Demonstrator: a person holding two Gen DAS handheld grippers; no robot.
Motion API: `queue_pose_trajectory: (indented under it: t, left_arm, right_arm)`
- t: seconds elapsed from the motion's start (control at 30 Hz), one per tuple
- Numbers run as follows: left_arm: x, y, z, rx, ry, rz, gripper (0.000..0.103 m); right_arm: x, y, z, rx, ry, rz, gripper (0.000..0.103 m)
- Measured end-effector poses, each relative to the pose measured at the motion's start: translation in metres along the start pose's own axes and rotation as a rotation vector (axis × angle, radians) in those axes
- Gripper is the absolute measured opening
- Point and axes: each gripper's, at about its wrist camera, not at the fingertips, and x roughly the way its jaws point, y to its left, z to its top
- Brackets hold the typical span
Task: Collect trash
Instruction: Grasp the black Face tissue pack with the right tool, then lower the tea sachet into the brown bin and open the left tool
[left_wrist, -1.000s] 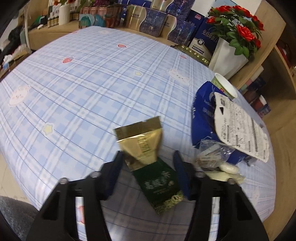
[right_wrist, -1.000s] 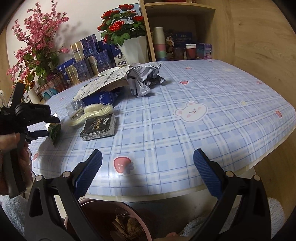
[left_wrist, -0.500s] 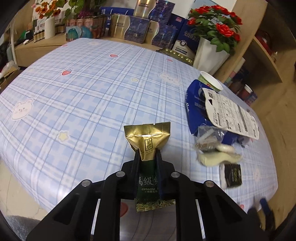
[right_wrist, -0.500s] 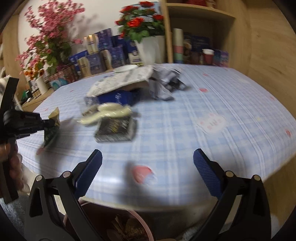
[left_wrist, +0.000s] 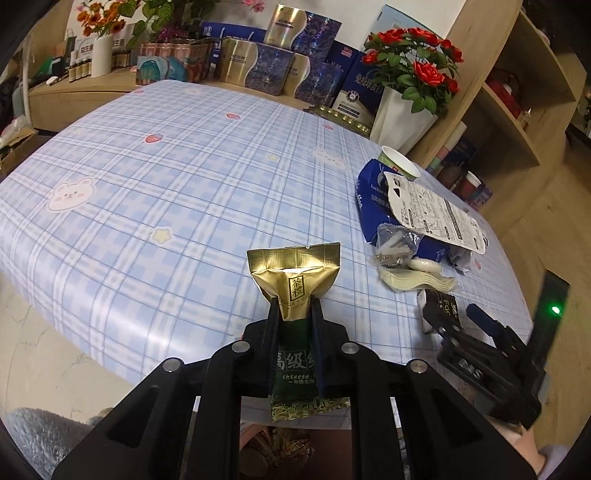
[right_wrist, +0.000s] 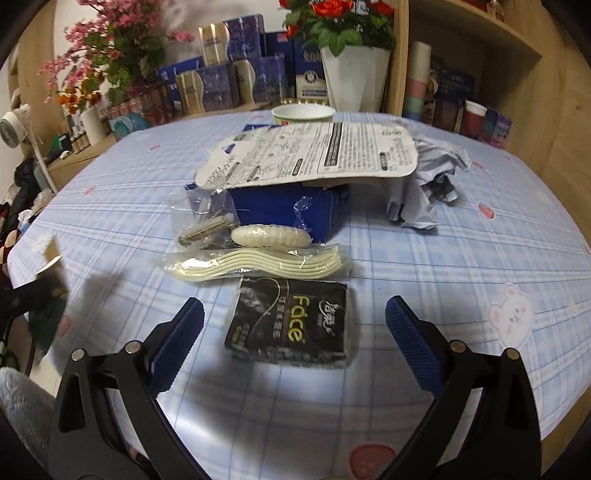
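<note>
My left gripper (left_wrist: 294, 306) is shut on a gold and green tea packet (left_wrist: 293, 280) and holds it upright above the table's near edge. My right gripper (right_wrist: 293, 321) is open, its blue pads on either side of a black tissue pack (right_wrist: 290, 328) lying on the blue plaid tablecloth (right_wrist: 461, 258). Beyond the pack lie a clear bag of cream plastic pieces (right_wrist: 255, 264), a blue bag (right_wrist: 284, 208) under a printed card (right_wrist: 317, 153), crumpled grey paper (right_wrist: 432, 184) and a paper cup (right_wrist: 303, 114). The right gripper also shows in the left wrist view (left_wrist: 458, 317).
A white pot of red roses (left_wrist: 402, 107) and blue and gold boxes (left_wrist: 273, 66) stand behind the table. A wooden shelf (right_wrist: 461, 96) with cups is at the right. A bin with trash (left_wrist: 273, 450) shows below the table's near edge.
The left gripper closed on the tea packet and lifted it off the table toward the near edge. The right gripper moved in over the table to the black tissue pack.
</note>
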Motion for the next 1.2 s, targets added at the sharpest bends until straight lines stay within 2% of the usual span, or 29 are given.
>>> queue_pose_trajectory:
  t: [0.07,0.13,0.17,0.23,0.27,0.3,0.67,0.8,1.2]
  left_arm:
    - [-0.005,0.004,-0.001,-0.001,-0.011,-0.004,0.015]
    - [-0.009,0.005,-0.001,-0.001,-0.018,-0.008,0.015]
    - [-0.011,0.006,0.000,0.000,-0.020,-0.011,0.015]
    - [-0.015,0.007,-0.001,0.001,-0.025,-0.019,0.015]
    - [-0.017,0.007,-0.001,0.002,-0.027,-0.024,0.015]
    - [-0.018,0.007,-0.002,0.004,-0.028,-0.029,0.015]
    - [-0.033,-0.003,-0.022,0.049,0.003,-0.083,0.015]
    - [-0.033,-0.015,-0.042,0.118,0.057,-0.125,0.015]
    - [0.000,-0.063,-0.136,0.487,0.360,-0.225,0.016]
  right_arm:
    - [0.005,0.002,0.000,-0.005,0.017,-0.010,0.096]
    - [0.009,0.004,-0.001,-0.013,0.033,-0.025,0.091]
    - [0.011,0.004,-0.001,-0.013,0.043,-0.030,0.083]
    - [0.010,0.001,-0.003,0.001,0.043,-0.021,0.077]
    - [0.008,0.000,-0.003,-0.003,0.045,-0.015,0.068]
    - [0.007,0.000,-0.003,-0.011,0.047,-0.011,0.066]
    - [-0.034,-0.007,-0.014,0.001,0.000,0.039,0.065]
    - [-0.053,-0.009,-0.019,0.008,-0.027,0.059,0.065]
    - [-0.105,-0.008,-0.047,0.024,-0.104,0.091,0.065]
